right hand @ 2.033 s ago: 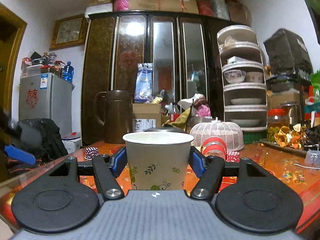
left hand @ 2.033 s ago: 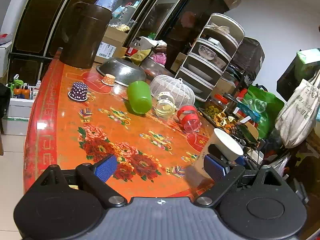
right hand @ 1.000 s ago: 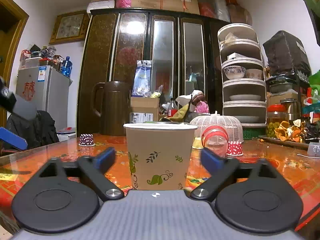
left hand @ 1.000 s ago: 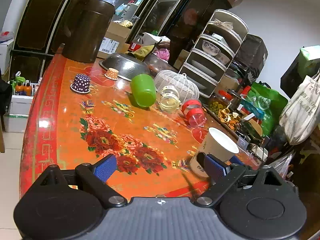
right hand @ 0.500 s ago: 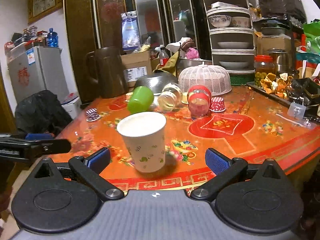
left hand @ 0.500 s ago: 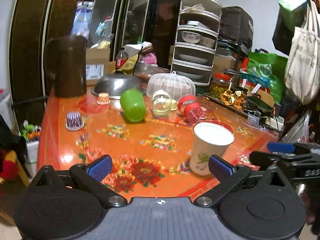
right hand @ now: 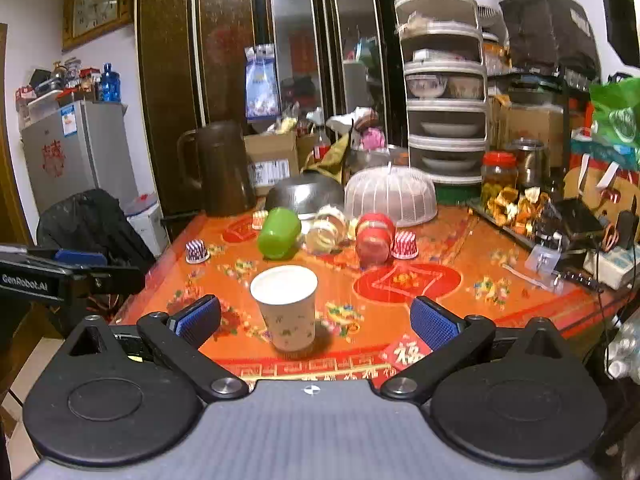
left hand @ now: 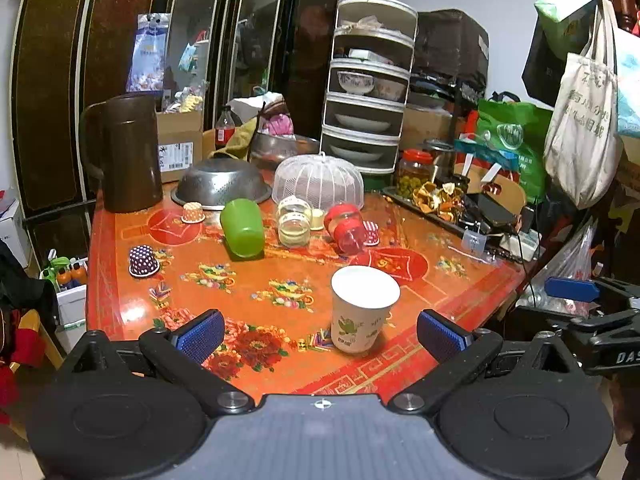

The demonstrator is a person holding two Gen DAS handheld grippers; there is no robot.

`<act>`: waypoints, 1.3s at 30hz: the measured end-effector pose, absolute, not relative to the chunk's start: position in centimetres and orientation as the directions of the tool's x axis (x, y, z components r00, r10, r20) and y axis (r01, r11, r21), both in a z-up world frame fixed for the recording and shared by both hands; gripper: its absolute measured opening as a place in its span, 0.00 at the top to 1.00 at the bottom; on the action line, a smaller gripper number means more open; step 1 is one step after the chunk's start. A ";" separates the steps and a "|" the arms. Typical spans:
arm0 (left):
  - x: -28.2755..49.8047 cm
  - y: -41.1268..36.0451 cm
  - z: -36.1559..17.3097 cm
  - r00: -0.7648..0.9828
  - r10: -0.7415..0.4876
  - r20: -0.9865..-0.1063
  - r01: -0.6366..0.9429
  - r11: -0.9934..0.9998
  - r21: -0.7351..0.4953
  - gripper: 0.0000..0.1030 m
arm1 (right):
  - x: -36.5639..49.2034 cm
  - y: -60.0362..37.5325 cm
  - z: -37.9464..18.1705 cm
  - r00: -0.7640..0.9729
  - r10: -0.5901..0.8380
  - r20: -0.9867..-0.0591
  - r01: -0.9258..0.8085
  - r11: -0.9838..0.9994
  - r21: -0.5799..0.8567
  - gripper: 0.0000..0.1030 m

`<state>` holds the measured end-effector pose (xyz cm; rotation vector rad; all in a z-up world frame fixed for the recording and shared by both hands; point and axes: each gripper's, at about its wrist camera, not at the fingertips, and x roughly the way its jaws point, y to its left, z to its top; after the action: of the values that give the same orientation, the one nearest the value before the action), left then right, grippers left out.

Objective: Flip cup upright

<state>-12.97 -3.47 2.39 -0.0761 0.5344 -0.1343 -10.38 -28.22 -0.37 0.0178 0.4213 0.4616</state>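
A white paper cup (left hand: 362,310) with green leaf print stands upright, mouth up, near the front edge of the red flowered table (left hand: 280,280). It also shows in the right wrist view (right hand: 287,306). My left gripper (left hand: 320,334) is open and empty, held back off the table's front edge. My right gripper (right hand: 316,322) is open and empty, also drawn back from the cup. Each gripper shows at the side of the other's view: the right one (left hand: 592,320), the left one (right hand: 60,270).
A green cup (left hand: 242,227) lies on its side mid-table, with a clear jar (left hand: 294,222) and a red-lidded jar (left hand: 348,228) lying beside it. Behind them are a metal colander (left hand: 222,186), a mesh food cover (left hand: 318,180), a brown pitcher (left hand: 126,152) and small cupcake liners (left hand: 143,261).
My right gripper opened and let go of the paper cup, leaving it upright on the table. Both grippers then pulled back and up, away from the table.
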 end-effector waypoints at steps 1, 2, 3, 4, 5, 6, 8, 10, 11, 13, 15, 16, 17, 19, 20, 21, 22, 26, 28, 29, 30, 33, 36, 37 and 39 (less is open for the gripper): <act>-13.0 -3.6 2.4 0.851 -0.142 -0.505 0.106 0.989 -0.100 0.00 | -10.5 -28.2 -0.5 0.809 0.438 -0.392 -0.432 0.895 0.111 0.01; -13.0 -3.7 2.3 0.850 -0.134 -0.509 0.101 0.991 -0.092 0.00 | -10.4 -28.1 -0.7 0.805 0.445 -0.393 -0.438 0.892 0.114 0.01; -12.9 -3.8 2.2 0.849 -0.125 -0.514 0.095 0.992 -0.086 0.00 | -10.2 -27.9 -0.9 0.799 0.452 -0.397 -0.445 0.888 0.115 0.01; -12.8 -3.8 2.1 0.847 -0.124 -0.517 0.093 0.992 -0.086 0.00 | -10.3 -27.8 -0.9 0.796 0.454 -0.400 -0.449 0.886 0.113 0.01; -12.8 -3.8 2.0 0.844 -0.125 -0.521 0.091 0.992 -0.090 0.00 | -10.1 -27.6 -1.1 0.794 0.456 -0.402 -0.452 0.885 0.110 0.01; -12.8 -3.7 2.0 0.843 -0.126 -0.523 0.089 0.992 -0.094 0.00 | -10.1 -27.5 -1.1 0.794 0.456 -0.402 -0.453 0.885 0.109 0.01; -12.9 -3.6 2.0 0.845 -0.117 -0.522 0.081 0.993 -0.092 0.00 | -10.3 -27.5 -1.2 0.791 0.460 -0.404 -0.456 0.883 0.112 0.01; -13.0 -3.6 2.0 0.848 -0.104 -0.519 0.070 0.994 -0.086 0.00 | -10.3 -27.5 -1.3 0.789 0.465 -0.402 -0.462 0.880 0.113 0.01; -13.0 -3.5 2.1 0.850 -0.101 -0.517 0.067 0.994 -0.085 0.00 | -10.3 -27.5 -1.4 0.788 0.467 -0.400 -0.463 0.879 0.114 0.01; -13.0 -3.5 2.1 0.851 -0.098 -0.516 0.063 0.994 -0.084 0.00 | -10.2 -27.4 -1.5 0.788 0.467 -0.401 -0.462 0.879 0.115 0.01; -12.9 -3.5 2.0 0.849 -0.097 -0.519 0.062 0.995 -0.084 0.00 | -10.1 -27.4 -1.5 0.787 0.467 -0.403 -0.462 0.879 0.116 0.01; -12.8 -3.6 2.0 0.848 -0.096 -0.521 0.061 0.995 -0.084 0.00 | -10.1 -27.4 -1.5 0.787 0.467 -0.403 -0.462 0.879 0.116 0.01; -12.8 -3.6 1.9 0.847 -0.096 -0.523 0.061 0.995 -0.083 0.00 | -10.2 -27.3 -1.5 0.788 0.468 -0.401 -0.463 0.879 0.115 0.01; -12.7 -3.6 1.8 0.846 -0.094 -0.525 0.059 0.995 -0.083 0.00 | -10.3 -27.3 -1.5 0.790 0.469 -0.396 -0.465 0.878 0.112 0.01; -12.7 -3.6 1.8 0.846 -0.093 -0.525 0.058 0.995 -0.083 0.00 | -10.4 -27.3 -1.4 0.790 0.471 -0.393 -0.468 0.877 0.110 0.01; -12.7 -3.6 1.8 0.847 -0.091 -0.524 0.056 0.995 -0.082 0.00 | -10.4 -27.2 -1.4 0.790 0.472 -0.391 -0.469 0.876 0.110 0.01; -12.8 -3.6 1.8 0.847 -0.091 -0.523 0.056 0.995 -0.082 0.00 | -10.4 -27.2 -1.4 0.790 0.472 -0.390 -0.470 0.876 0.109 0.01; -12.9 -3.7 1.9 0.849 -0.088 -0.520 0.053 0.995 -0.081 0.00 | -10.4 -27.2 -1.2 0.789 0.477 -0.387 -0.472 0.874 0.113 0.01; -12.9 -3.7 1.9 0.849 -0.089 -0.520 0.054 0.995 -0.083 0.00 | -10.3 -27.2 -1.2 0.788 0.479 -0.386 -0.474 0.873 0.116 0.01; -12.8 -3.7 1.9 0.849 -0.090 -0.521 0.054 0.995 -0.083 0.00 | -10.3 -27.2 -1.2 0.789 0.479 -0.385 -0.474 0.873 0.115 0.01; -12.8 -3.7 1.9 0.849 -0.089 -0.521 0.053 0.995 -0.083 0.00 | -10.4 -27.2 -1.2 0.789 0.478 -0.385 -0.474 0.873 0.114 0.01; -12.8 -3.7 1.8 0.847 -0.092 -0.524 0.055 0.995 -0.086 0.00 | -10.4 -27.2 -1.2 0.789 0.479 -0.385 -0.474 0.873 0.116 0.01; -12.8 -3.8 1.7 0.846 -0.090 -0.526 0.053 0.995 -0.086 0.00 | -10.3 -27.2 -1.2 0.787 0.480 -0.387 -0.474 0.873 0.119 0.01; -12.8 -3.8 1.7 0.846 -0.091 -0.526 0.053 0.995 -0.087 0.00 | -10.3 -27.2 -1.2 0.787 0.480 -0.387 -0.474 0.873 0.120 0.01; -12.8 -3.8 1.7 0.845 -0.091 -0.526 0.053 0.995 -0.086 0.00 | -10.2 -27.2 -1.2 0.787 0.481 -0.386 -0.473 0.872 0.121 0.01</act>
<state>-12.76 -3.78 1.74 -0.0695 0.5585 -0.0757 -10.24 -27.23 -1.17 0.0185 0.4205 0.5142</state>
